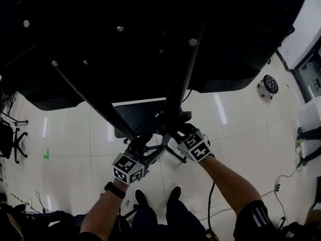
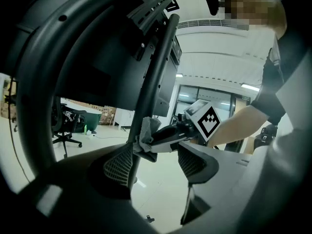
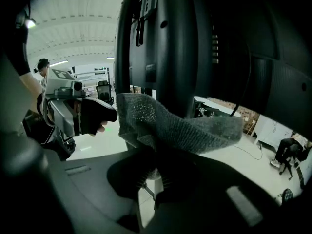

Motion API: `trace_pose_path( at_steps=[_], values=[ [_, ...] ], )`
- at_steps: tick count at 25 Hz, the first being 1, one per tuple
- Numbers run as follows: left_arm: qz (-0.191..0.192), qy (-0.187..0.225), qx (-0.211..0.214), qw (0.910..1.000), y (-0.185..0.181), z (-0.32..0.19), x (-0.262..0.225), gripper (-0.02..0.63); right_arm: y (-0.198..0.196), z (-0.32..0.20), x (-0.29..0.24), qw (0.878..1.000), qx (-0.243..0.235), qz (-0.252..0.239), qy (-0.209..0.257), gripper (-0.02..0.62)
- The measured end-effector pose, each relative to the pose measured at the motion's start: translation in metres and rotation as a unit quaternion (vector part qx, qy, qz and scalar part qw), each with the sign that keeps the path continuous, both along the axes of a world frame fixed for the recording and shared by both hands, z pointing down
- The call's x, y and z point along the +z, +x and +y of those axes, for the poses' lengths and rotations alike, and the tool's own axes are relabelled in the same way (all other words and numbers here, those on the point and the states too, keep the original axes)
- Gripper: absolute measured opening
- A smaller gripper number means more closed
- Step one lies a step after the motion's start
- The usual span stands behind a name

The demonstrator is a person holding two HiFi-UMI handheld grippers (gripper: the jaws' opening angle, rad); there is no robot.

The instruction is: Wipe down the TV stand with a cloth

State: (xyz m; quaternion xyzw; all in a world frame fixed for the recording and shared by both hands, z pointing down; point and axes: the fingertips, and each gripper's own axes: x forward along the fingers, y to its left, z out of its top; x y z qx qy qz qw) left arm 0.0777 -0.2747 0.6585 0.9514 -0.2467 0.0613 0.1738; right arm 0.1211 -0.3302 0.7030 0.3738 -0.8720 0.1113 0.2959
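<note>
Person's right claw (image 3: 155, 174) clamping a gray cloth (image 3: 180, 128), cloth lying against the black TV stand pole (image 3: 178, 52), left claw (image 2: 156, 164) standing open, pole passing between its parted jaws.

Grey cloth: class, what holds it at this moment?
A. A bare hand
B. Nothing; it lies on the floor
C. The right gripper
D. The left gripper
C: the right gripper view shows the right gripper shut on the grey cloth, which is pressed against the TV stand's black pole. The left gripper has its jaws apart with no cloth in them.
</note>
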Motion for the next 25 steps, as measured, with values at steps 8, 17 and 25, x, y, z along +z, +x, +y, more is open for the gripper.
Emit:
trace_pose_path(
  at_steps=[8,17,25],
  values=[
    [-0.017,-0.027,0.001,0.9995,-0.005,-0.011,0.068,0.313,-0.007,-0.001,0.086,0.999,0.017,0.008,-0.047,0.023],
    [-0.04,-0.071,-0.006,0.9967,-0.009,-0.023,0.155,0.314,-0.011,-0.001,0.179,0.995,0.032,0.024,-0.095,0.023],
    [-0.047,-0.103,-0.017,0.9935,-0.006,-0.018,0.21,0.313,-0.009,-0.004,0.248,0.991,0.035,0.038,-0.122,0.023]
  ],
)
